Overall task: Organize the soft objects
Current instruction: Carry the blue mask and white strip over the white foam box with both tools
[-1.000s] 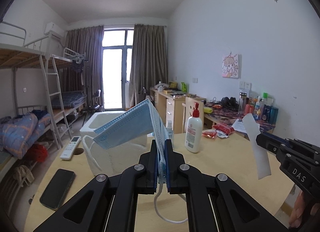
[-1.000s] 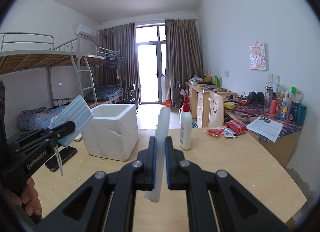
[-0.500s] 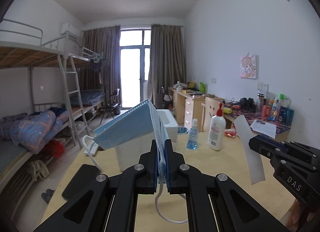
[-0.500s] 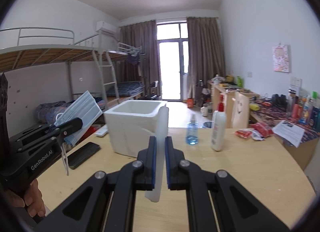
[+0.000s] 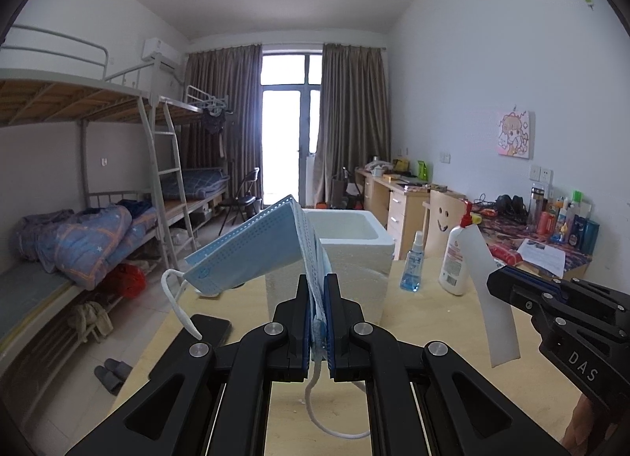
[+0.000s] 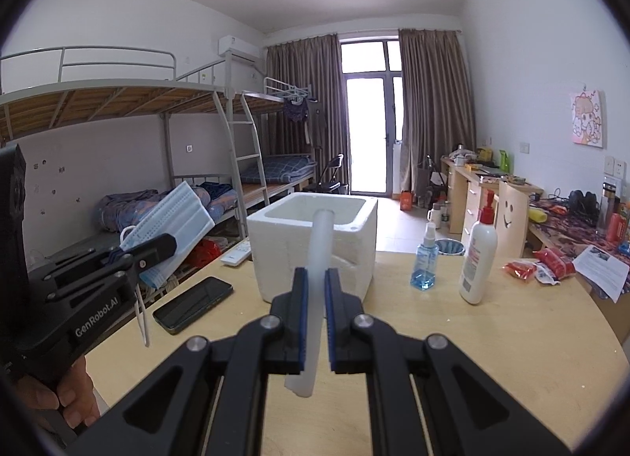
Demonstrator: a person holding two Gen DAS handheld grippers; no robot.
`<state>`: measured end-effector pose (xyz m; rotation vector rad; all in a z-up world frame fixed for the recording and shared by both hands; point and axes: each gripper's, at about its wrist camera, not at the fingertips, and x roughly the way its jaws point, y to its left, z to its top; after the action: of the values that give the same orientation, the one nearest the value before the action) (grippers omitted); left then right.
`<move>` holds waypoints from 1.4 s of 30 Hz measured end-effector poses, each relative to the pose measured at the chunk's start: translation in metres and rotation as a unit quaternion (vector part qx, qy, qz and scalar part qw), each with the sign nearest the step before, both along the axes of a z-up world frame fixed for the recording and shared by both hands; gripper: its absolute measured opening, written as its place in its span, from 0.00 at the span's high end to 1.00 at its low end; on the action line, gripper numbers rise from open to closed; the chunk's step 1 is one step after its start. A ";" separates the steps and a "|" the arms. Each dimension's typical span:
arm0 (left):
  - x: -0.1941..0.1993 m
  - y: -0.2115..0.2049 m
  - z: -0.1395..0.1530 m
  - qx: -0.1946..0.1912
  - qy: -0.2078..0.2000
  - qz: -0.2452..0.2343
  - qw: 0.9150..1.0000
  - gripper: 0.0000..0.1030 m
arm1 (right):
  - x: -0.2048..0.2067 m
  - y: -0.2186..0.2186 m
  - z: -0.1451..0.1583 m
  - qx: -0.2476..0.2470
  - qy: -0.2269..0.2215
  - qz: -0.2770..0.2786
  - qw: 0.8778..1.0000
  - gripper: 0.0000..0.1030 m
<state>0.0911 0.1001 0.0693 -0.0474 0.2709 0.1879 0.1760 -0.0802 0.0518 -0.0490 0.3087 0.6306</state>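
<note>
The left gripper (image 5: 316,312) is clamped on a blue face mask (image 5: 252,249), held up above the table (image 6: 492,338). Further right, the right gripper (image 6: 314,312) pinches a white strip (image 6: 317,279) before the foam box (image 6: 315,243).

Each hand-held gripper is matte black, with blue pads (image 5: 303,318) and silver screws (image 6: 270,322). White markings read "GenRobot.AI" (image 6: 96,320) and "DAS" (image 5: 583,366). Bare skin shows on one hand (image 6: 59,397).

Both wrist views above table, facing window, sharing foam box (image 5: 350,255), bottles
</note>
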 end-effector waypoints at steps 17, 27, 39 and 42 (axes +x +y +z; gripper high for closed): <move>0.015 0.000 0.021 0.017 -0.012 -0.013 1.000 0.94 | 0.016 0.007 0.019 -0.007 -0.012 -0.012 1.000 0.90; 0.037 0.009 0.048 0.029 -0.021 -0.014 0.999 0.94 | 0.041 0.024 0.047 -0.012 -0.011 0.009 1.000 0.90; 0.073 0.024 0.059 0.025 -0.018 -0.020 0.999 0.94 | 0.080 0.049 0.062 -0.022 -0.021 0.017 0.999 0.90; 0.087 0.031 0.060 0.022 -0.015 -0.016 1.000 0.94 | 0.091 0.055 0.060 -0.023 -0.018 0.017 0.999 0.90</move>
<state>0.1781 0.1310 0.1292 -0.0033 0.2367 0.1615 0.2671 -0.0250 0.1120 -0.1095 0.2874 0.6558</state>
